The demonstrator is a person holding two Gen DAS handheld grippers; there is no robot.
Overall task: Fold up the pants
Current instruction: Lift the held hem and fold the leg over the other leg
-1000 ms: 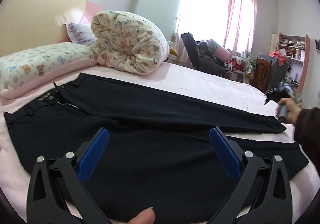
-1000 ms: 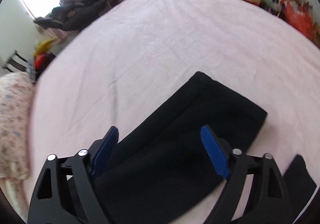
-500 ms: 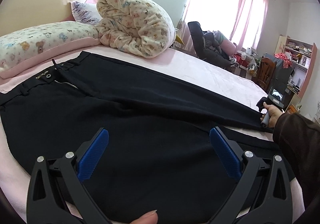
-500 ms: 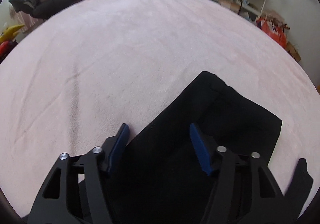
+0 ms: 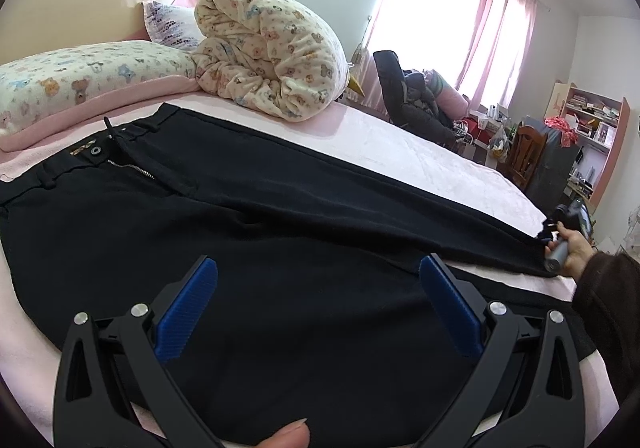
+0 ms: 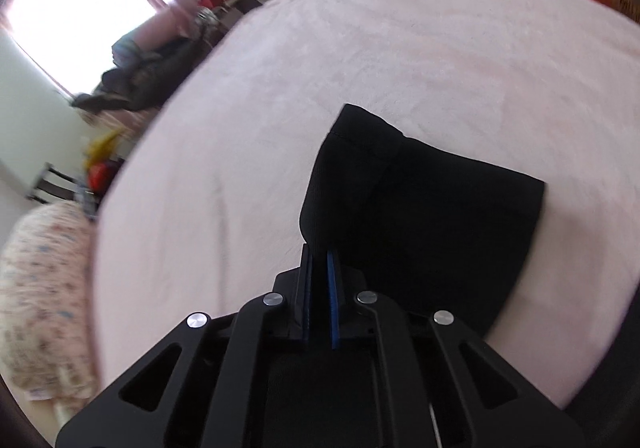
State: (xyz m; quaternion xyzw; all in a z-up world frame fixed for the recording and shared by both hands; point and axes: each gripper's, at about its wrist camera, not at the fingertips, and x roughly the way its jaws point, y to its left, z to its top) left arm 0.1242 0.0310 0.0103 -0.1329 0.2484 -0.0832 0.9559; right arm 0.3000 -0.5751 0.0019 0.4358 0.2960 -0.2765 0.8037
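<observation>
Black pants (image 5: 248, 232) lie spread flat across the pink bedsheet (image 5: 404, 151), waistband toward nine o'clock in the left wrist view, with the open zipper (image 5: 132, 169) and button (image 5: 95, 150) showing near the top left. The two legs run off toward three o'clock.

The left gripper (image 5: 318, 304) hovers low over the nearer leg, its blue pads (image 5: 188, 312) standing wide apart with nothing pinched between them; the cloth simply lies beneath. A fingertip (image 5: 290, 436) shows at six o'clock, at the very bottom edge.

At three o'clock in that same view, the person's right hand (image 5: 570, 248), in a dark sleeve (image 5: 612, 300), holds the other tool at the cuff of the far leg.

Seen from the right wrist, the right gripper (image 6: 320, 260) has its pads squeezed nearly together on the side edge of the pant leg (image 6: 424, 207), just short of the hem (image 6: 370, 127), which points toward twelve o'clock. The cloth bunches up into a fold where the pads bite it.

A rolled teddy-print quilt (image 5: 268, 51) sits at eleven o'clock at the head of the bed, beside a matching pillow (image 5: 88, 75). Pink curtains (image 5: 504, 39) hang at one o'clock.
</observation>
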